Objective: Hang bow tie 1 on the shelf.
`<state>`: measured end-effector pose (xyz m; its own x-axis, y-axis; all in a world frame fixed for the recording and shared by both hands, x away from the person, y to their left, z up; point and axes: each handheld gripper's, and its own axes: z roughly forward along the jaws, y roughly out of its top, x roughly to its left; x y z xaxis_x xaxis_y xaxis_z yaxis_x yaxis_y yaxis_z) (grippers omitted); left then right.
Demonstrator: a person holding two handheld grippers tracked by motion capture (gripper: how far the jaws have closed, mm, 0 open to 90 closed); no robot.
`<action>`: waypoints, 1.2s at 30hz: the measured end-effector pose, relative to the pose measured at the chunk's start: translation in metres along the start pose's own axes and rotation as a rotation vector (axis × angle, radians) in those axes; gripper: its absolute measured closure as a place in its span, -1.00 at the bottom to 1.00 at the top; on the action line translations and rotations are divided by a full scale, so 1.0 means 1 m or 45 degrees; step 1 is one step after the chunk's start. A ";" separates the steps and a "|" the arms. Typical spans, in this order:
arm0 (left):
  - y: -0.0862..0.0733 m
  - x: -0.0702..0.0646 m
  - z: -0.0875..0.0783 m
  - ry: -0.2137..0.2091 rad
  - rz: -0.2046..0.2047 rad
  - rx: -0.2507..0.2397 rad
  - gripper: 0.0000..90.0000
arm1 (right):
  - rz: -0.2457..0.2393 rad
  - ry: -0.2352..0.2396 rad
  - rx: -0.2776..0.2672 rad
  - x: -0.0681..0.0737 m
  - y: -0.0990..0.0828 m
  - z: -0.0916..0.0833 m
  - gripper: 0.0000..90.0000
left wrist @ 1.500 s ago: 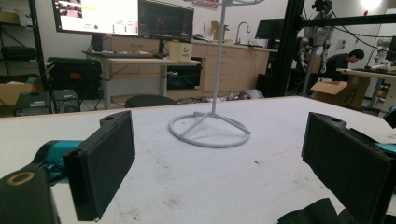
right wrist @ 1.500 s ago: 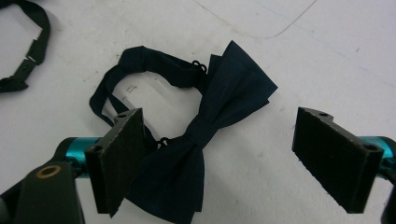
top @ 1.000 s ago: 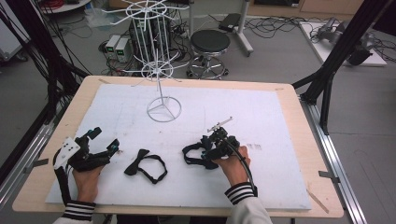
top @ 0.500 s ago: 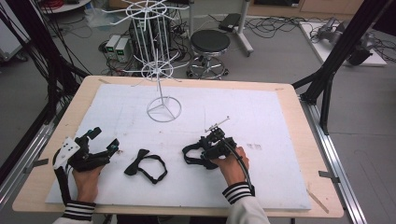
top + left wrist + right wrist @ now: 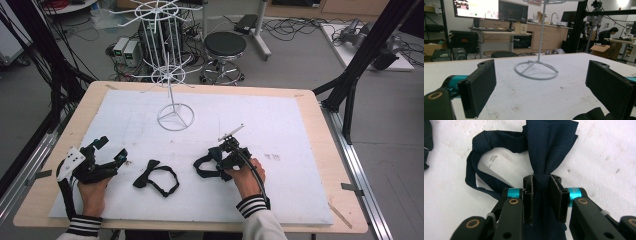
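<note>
My right gripper [image 5: 541,181] is shut on the knot of a navy bow tie [image 5: 549,142], which lies flat on the white mat with its strap looped off to the left. In the high view the right gripper [image 5: 217,159] sits right of centre with that bow tie [image 5: 201,169] at its tip. A second black bow tie [image 5: 156,178] lies loose between my hands. At the left, my left gripper [image 5: 113,149] rests on the mat, jaws wide apart and holding nothing. Its own view shows its pads [image 5: 478,87] framing the base of the white wire rack [image 5: 536,70].
The white wire display rack [image 5: 174,118] stands at the mat's far centre, its arms spreading above the table's back edge. The white mat [image 5: 300,130] covers most of the wooden table [image 5: 320,107]. A stool [image 5: 225,47] and cables sit on the floor beyond.
The right gripper with its bow tie has edged slightly left and nearer to the person. The left gripper has stayed put.
</note>
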<state>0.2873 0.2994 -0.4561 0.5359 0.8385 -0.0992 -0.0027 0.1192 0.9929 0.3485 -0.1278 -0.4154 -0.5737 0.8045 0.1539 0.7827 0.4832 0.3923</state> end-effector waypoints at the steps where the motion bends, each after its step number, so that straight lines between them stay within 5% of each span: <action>1: 0.000 0.000 0.000 0.000 0.000 0.000 -0.78 | 0.006 0.001 0.002 0.000 0.000 0.000 0.68; 16: 0.000 0.000 0.000 0.000 0.002 0.002 -0.78 | -0.019 0.068 -0.071 -0.002 0.001 -0.007 0.69; 36: 0.000 0.000 0.000 0.002 0.004 0.004 -0.78 | -0.104 0.174 -0.450 -0.005 0.001 -0.039 0.69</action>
<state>0.2871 0.2993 -0.4560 0.5346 0.8396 -0.0965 -0.0018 0.1153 0.9933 0.3425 -0.1445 -0.3801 -0.6761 0.7035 0.2192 0.6156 0.3759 0.6927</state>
